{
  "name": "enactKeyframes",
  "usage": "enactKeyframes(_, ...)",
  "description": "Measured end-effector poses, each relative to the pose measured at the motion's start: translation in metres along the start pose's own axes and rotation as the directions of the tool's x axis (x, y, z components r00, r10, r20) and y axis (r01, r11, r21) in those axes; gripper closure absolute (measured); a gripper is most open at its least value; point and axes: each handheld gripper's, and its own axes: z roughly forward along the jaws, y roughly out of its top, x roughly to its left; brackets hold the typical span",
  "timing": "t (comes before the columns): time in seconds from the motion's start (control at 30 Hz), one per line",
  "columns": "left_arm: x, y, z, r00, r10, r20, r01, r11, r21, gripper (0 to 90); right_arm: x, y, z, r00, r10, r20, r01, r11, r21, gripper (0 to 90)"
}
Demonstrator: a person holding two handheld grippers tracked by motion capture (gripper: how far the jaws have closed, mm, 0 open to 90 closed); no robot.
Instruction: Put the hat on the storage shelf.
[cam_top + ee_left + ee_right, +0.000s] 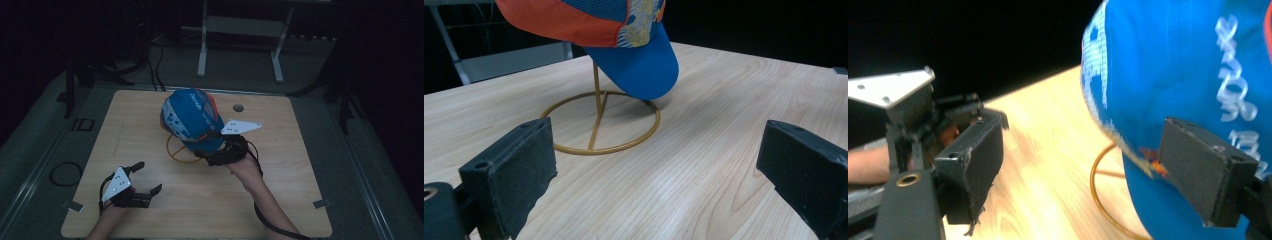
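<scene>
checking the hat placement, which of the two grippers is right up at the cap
The right gripper, jaws open by the blue cap on its stand. The left gripper sits apart on the bare table.

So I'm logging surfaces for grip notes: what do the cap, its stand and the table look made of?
Cap: fabric, apparently, blue and orange panels with a mesh-like weave, matte, and a stiff blue peak.
Stand: thin bent rod, likely metal, with a smooth yellow-gold coat.
Table: pale wood or wood-look laminate, visible grain, satin sheen.
</scene>
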Motion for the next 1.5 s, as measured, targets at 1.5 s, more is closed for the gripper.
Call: enactKeyframes(1.5,0.003,-0.01,0.007,0.9994,-0.022,-0.026,0.024,0.9958,0.088,2.8,-0.036,-0.144,-0.035,0.9927,-0.038,0.114,0.013,0.9766,0.215,13.4)
